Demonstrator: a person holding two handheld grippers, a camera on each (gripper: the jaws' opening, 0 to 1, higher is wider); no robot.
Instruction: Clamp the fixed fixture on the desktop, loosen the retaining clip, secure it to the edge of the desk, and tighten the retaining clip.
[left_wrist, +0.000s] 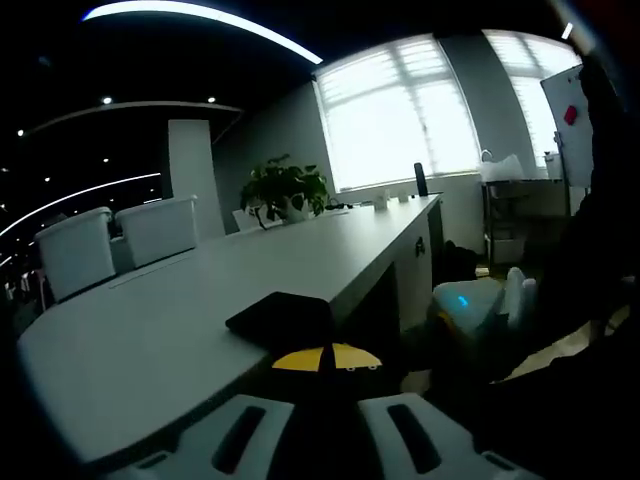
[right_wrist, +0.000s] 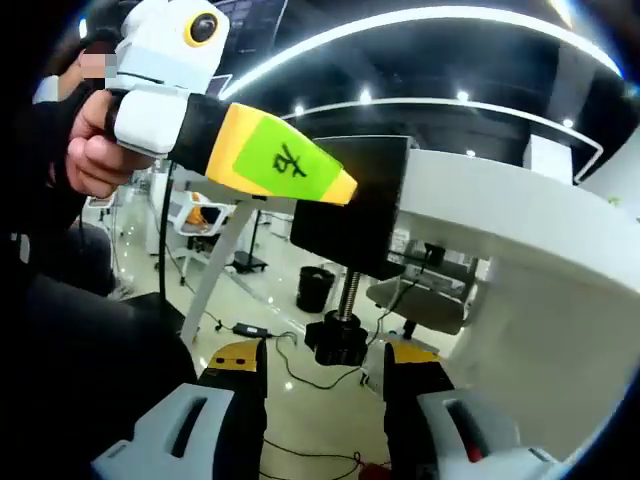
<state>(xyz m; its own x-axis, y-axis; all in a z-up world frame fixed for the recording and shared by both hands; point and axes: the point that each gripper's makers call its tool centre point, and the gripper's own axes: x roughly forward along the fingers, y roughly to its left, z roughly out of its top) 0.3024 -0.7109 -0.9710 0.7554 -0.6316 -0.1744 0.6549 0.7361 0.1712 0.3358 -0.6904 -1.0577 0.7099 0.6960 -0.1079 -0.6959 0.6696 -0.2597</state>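
The black clamp fixture (left_wrist: 283, 318) sits on the edge of the long white desk (left_wrist: 150, 340). My left gripper (left_wrist: 325, 358) is shut on it, yellow tips pressed together on its top plate. From below the desk edge (right_wrist: 500, 230), the right gripper view shows the fixture (right_wrist: 350, 205), its threaded screw (right_wrist: 349, 290) and the black knob (right_wrist: 337, 342) hanging under it. The left gripper (right_wrist: 300, 175), yellow with a green sticker, holds the fixture from the left. My right gripper (right_wrist: 325, 368) is open, its jaws on either side of the knob without touching it.
A hand (right_wrist: 95, 150) holds the left gripper. White chairs (left_wrist: 115, 240) and a potted plant (left_wrist: 285, 188) stand along the far side of the desk. A chair (left_wrist: 480, 305) sits beside the desk. Cables (right_wrist: 290, 365) and a black bin (right_wrist: 314, 289) are on the floor.
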